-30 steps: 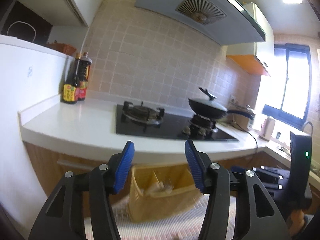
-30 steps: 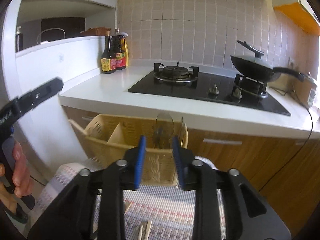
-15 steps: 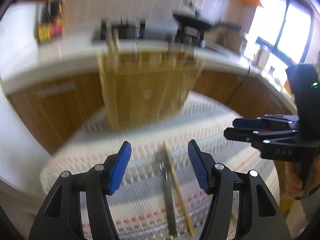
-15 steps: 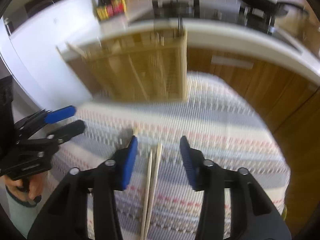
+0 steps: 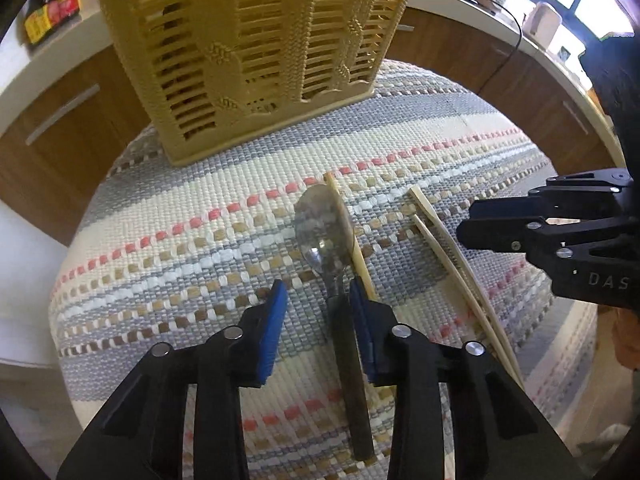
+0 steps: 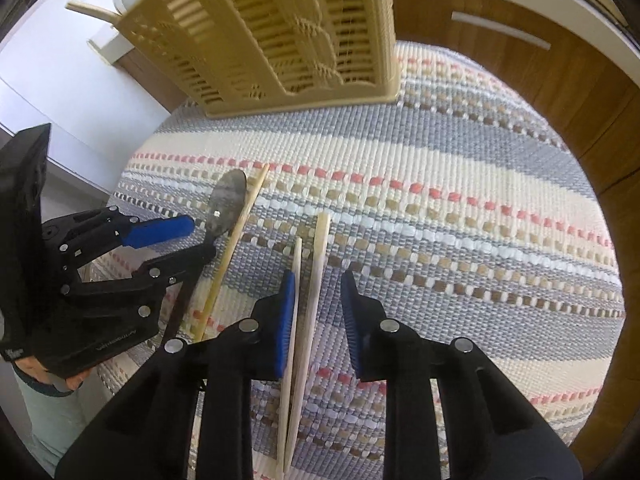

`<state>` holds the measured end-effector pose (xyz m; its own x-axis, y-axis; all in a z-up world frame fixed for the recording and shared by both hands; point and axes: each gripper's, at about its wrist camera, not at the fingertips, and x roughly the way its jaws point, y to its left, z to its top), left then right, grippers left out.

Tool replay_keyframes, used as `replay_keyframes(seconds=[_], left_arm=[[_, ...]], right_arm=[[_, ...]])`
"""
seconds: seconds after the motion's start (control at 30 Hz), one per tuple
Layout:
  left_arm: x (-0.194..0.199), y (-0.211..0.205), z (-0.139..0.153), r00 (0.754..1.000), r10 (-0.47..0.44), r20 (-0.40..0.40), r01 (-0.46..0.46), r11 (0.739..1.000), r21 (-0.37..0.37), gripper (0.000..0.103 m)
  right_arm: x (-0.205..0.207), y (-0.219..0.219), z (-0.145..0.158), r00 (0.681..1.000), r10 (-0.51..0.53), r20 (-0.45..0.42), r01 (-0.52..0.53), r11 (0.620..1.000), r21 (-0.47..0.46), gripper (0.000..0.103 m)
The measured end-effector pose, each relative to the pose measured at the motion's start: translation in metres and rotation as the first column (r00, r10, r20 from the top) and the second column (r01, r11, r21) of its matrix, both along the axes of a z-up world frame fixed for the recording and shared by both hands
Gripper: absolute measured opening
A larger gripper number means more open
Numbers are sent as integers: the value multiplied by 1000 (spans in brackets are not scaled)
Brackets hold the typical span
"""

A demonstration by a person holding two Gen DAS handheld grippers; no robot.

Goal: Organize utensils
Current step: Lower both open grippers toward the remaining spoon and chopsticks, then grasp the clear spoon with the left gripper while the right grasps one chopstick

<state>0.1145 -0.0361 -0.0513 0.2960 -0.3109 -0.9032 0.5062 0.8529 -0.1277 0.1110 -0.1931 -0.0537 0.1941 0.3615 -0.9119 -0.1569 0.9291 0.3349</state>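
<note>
Two utensils matter in the left wrist view: the left gripper (image 5: 318,306), jaws just closing but ungripped, straddles the dark-handled metal spoon (image 5: 325,236), lengthwise toward the slatted beige plastic basket (image 5: 256,44). Right wrist view: the right gripper (image 6: 318,300), likewise closing, brackets two pale wooden chopsticks (image 6: 310,300) pointing basketward.

My right pad hides a lone chopstick's (image 5: 352,236) lower end; the basket's (image 5: 256,52) top beyond my jaws is cut off.

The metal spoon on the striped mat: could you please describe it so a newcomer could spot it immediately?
In front of the tan slatted plastic basket, on the striped woven mat, lie several pale wooden chopsticks. Among them, the shiny metal spoon with a dark handle is the only utensil with a rounded bowl.
</note>
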Motion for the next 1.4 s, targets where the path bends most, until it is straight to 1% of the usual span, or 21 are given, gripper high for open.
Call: replay_keyframes(seconds=[0.03, 0.13, 0.2, 0.23, 0.37, 0.5, 0.57, 0.67, 0.7, 0.77, 0.8, 0.93, 1.0, 1.07, 1.13, 1.2, 1.27, 1.4], left_arm=[[0, -1, 0, 1000, 2, 6, -2, 1000, 12, 30], [0, -2, -1, 1000, 2, 26, -4, 999, 45, 29], [-1, -12, -4, 999, 0, 42, -3, 997, 71, 27], [-1, -14, -6, 999, -1, 46, -3, 997, 79, 27], [-2, -17, -7, 999, 5, 49, -10, 996, 90, 27], [-1, -21, -7, 999, 5, 44, -10, 993, 115, 28], [-3, -26, -8, 999, 6, 44, -12, 992, 127, 28], [-3, -33, -8, 999, 10, 44, -16, 990, 140, 27], [-3, -36, -7, 999, 12, 45, -18, 990, 143, 26], [-4, -40, -6, 998, 25, 57, -33, 987, 156, 13], [-3, -40, -7, 998, 34, 61, -43, 986, 160, 10], [-4, -36, -5, 997, 54, 62, -61, 990, 124, 9], [-8, -33, 0, 995, 49, 86, -55, 996, 73, 9], [-13, -29, 3, 993, 53, 101, -59, 997, 51, 10], [-21, -26, 13, 988, 55, 146, -57, 998, 9, 9], [-29, -22, 25, 981, 56, 184, -49, 998, -40, 9], [-37, -18, 36, 974, 69, 215, -54, 996, -76, 9], [-52, -5, 65, 952, 90, 293, -43, 985, -164, 9]], right_arm=[[1, 3, -3, 1000, 5, -4, -5, 1000, -9, 20], [5, 14, -12, 1000, 24, -12, -24, 998, -51, 14], [4, 21, -14, 999, 35, -4, -35, 996, -77, 11], [3, 26, -14, 999, 51, 3, -50, 994, -100, 11], [1, 39, -16, 997, 79, -4, -79, 988, -136, 11], [-4, 47, -18, 995, 101, -23, -103, 982, -155, 10], [-5, 48, -19, 994, 105, -23, -108, 980, -169, 5], [-9, 45, -19, 994, 111, -16, -112, 980, -163, 5], [-10, 45, -19, 994, 110, -14, -111, 981, -161, 4], [-12, 43, -19, 994, 109, -4, -108, 979, -175, 4], [-14, 40, -19, 994, 107, 0, -105, 979, -177, 4], [-20, 23, -13, 995, 98, 24, -94, 985, -145, 4], [-22, 13, -7, 994, 99, 48, -93, 988, -119, 4], [-25, 5, 1, 993, 95, 76, -86, 990, -113, 4], [-29, -1, 9, 990, 92, 107, -84, 993, -78, 4], [-35, -8, 16, 987, 87, 132, -78, 994, -72, 4], [-40, -16, 24, 983, 81, 163, -75, 996, -39, 4], [-54, -32, 42, 972, 78, 221, -79, 997, -7, 4]])
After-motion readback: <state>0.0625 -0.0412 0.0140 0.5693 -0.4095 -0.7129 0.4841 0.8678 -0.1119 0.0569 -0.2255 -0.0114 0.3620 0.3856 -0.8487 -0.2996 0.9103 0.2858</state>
